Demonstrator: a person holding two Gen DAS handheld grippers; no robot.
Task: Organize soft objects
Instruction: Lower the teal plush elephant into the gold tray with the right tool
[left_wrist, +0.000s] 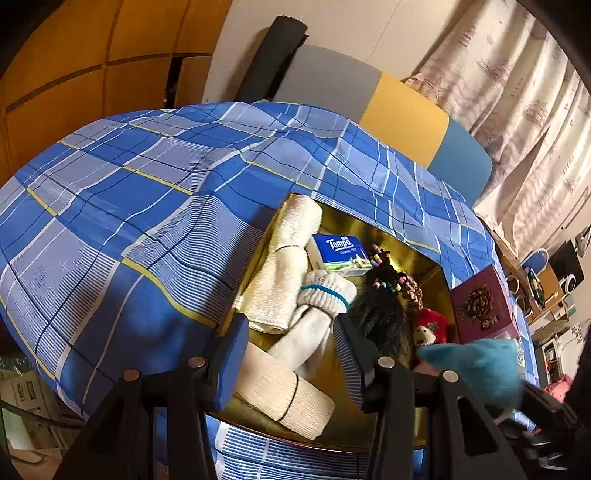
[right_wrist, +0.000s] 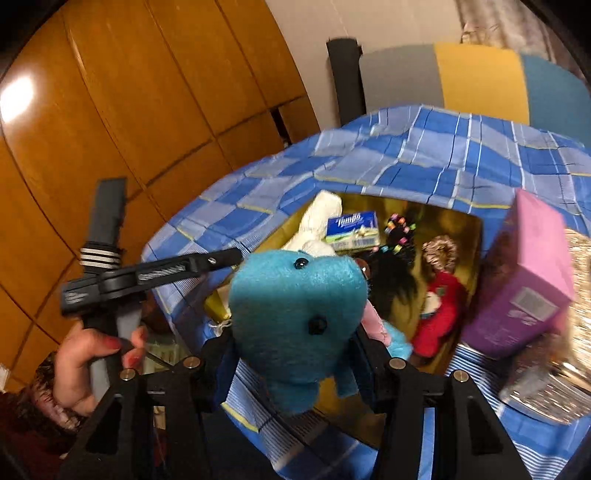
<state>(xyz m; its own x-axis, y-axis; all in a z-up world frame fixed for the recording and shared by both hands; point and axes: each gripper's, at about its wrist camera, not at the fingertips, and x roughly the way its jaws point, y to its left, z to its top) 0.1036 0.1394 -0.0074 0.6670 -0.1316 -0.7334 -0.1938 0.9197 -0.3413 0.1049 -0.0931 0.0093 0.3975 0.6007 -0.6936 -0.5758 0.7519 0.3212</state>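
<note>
Warm, fairly dim indoor light. A bright glare spot sits on the glossy orange wooden wardrobe doors (right_wrist: 110, 122) in the right wrist view. Fisheye bending curves straight lines, with black corners. Motion blur smears the pink-and-purple cardboard box (right_wrist: 524, 280) and fuzzy turquoise plush toy (left_wrist: 476, 365).

Orange wardrobe (right_wrist: 110, 110), patterned curtain (left_wrist: 517, 110), perhaps bed (left_wrist: 129, 203)

My right claw (right_wrist: 295, 354) grips a fuzzy blue stuffed animal (right_wrist: 295, 317), head up, above the gold tray (left_wrist: 417, 254). In the tray lie rolled white towels (left_wrist: 284, 258) at 9 o'clock and a red doll (right_wrist: 439, 310) at 3 o'clock.
</note>
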